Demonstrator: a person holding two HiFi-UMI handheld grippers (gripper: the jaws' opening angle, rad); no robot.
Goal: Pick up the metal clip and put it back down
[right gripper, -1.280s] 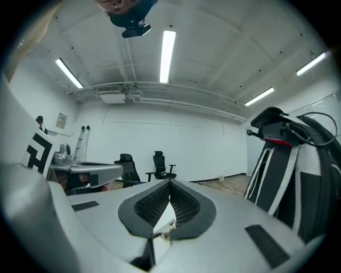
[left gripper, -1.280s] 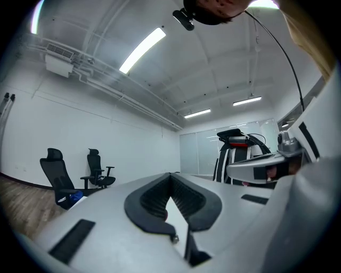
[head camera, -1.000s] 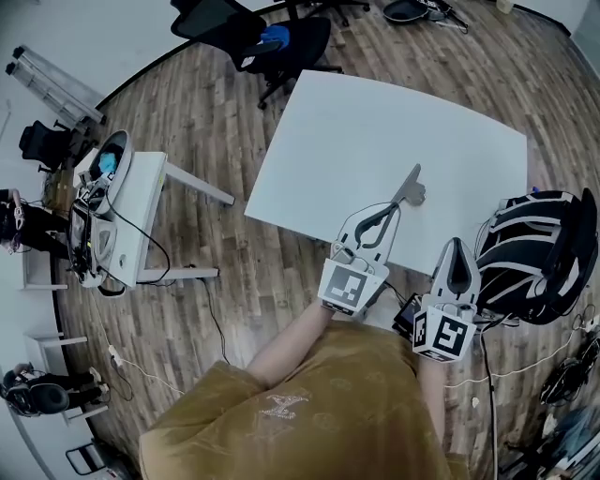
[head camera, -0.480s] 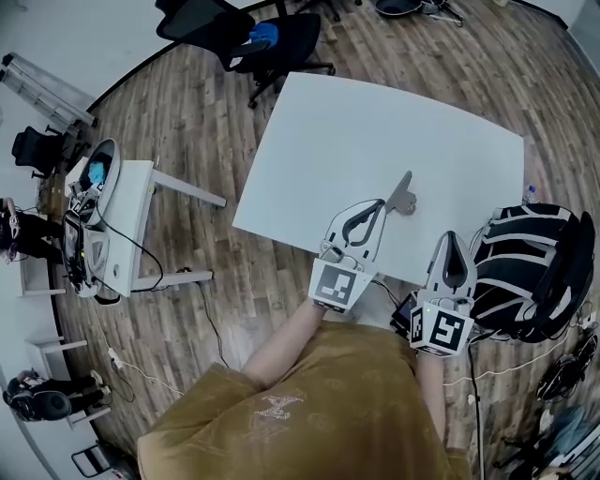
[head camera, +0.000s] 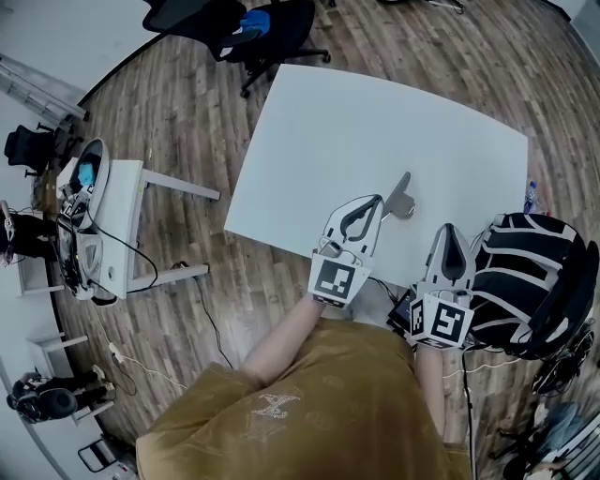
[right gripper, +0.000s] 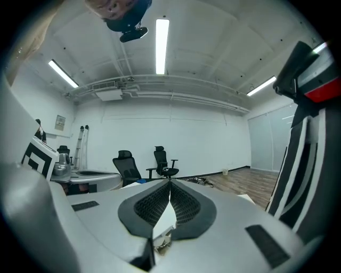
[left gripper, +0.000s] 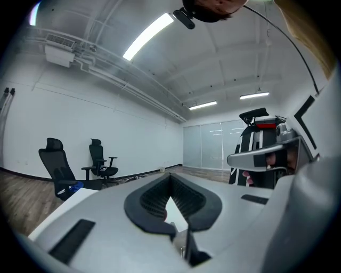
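Observation:
The metal clip (head camera: 401, 198), a flat grey piece with a long handle, lies on the white table (head camera: 375, 122) near its front edge. My left gripper (head camera: 379, 200) is shut, its tips just left of the clip and level with it, with nothing between the jaws. In the left gripper view the gripper (left gripper: 170, 176) has its ribbed pads meeting, and only white tabletop shows through the gap below. My right gripper (head camera: 448, 230) hovers at the table's front edge, right of the clip and apart from it. The right gripper view shows it (right gripper: 170, 182) shut and empty too.
A black and white striped backpack (head camera: 530, 272) sits close to the right of my right gripper. A black office chair (head camera: 234, 23) stands beyond the table's far left corner. A small side table (head camera: 127, 220) with gear and cables is on the wooden floor to the left.
Both grippers have drifted a little forward and lower toward the table's front edge. The clip stays flat on the table. Both pairs of jaws stay shut.

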